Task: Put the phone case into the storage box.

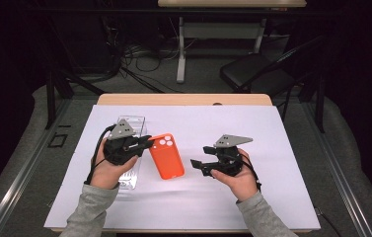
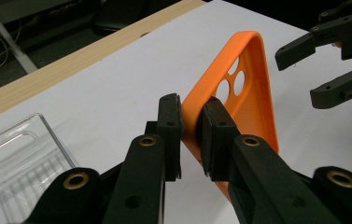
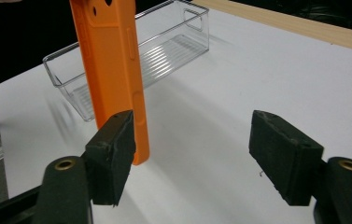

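**Left gripper pinches the orange case; right stands open beside it**

The orange phone case [image 1: 166, 156] is the landmark here. In the high view it sits on the white sheet [image 1: 233, 123] with its camera-hole end pointing away from the person and its long axis running roughly front to back, tilted a little. The clear plastic bin [image 1: 130, 123] lies just beside it on the left.

The left gripper [image 2: 191, 128] comes at the case from the left, at the far corner by the camera holes. Its jaws are closed down to a narrow gap with the case's side wall clamped between the pads, so the case is lifted onto its edge in the left gripper view.

The right gripper [image 1: 197, 165] waits on the case's right, near its lower end, apart from it. Its jaws stand wide and hold nothing; in the right gripper view the case's near end shows just behind the left pad [image 3: 113, 154], whether touching I cannot tell.

Judging from this, the left hand has the case, and the bin on that same side is the likely place for it.
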A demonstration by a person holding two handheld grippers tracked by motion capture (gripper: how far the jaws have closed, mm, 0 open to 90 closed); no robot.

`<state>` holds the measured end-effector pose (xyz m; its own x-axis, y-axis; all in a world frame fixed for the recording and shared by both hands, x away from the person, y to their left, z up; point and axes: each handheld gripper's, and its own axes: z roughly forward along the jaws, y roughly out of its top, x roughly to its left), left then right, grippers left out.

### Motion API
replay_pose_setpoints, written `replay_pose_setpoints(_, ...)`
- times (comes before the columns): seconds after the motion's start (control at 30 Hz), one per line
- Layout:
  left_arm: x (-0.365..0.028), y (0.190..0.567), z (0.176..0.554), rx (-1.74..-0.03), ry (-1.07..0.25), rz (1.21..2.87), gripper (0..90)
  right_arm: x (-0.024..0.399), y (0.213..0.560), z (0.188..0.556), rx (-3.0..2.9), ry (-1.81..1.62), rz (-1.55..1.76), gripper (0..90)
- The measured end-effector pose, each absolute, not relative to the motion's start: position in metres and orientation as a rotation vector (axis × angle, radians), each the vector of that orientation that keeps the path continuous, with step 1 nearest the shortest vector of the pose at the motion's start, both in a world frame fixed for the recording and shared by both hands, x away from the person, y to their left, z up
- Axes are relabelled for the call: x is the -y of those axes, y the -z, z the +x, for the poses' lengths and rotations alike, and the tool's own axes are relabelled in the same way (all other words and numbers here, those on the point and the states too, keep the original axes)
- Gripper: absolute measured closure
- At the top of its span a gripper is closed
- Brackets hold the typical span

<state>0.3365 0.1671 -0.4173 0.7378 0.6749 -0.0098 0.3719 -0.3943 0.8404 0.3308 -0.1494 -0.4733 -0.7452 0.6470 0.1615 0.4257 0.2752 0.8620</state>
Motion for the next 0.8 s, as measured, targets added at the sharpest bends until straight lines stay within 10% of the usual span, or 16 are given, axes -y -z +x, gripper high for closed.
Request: replay_pose_setpoints(0.8, -0.206, 0.41, 0.344, -0.878, -0.407, 1.941, 79.9, 0.156, 0.472, 0.335, -2.296, -1.428, 1.042, 22.7)
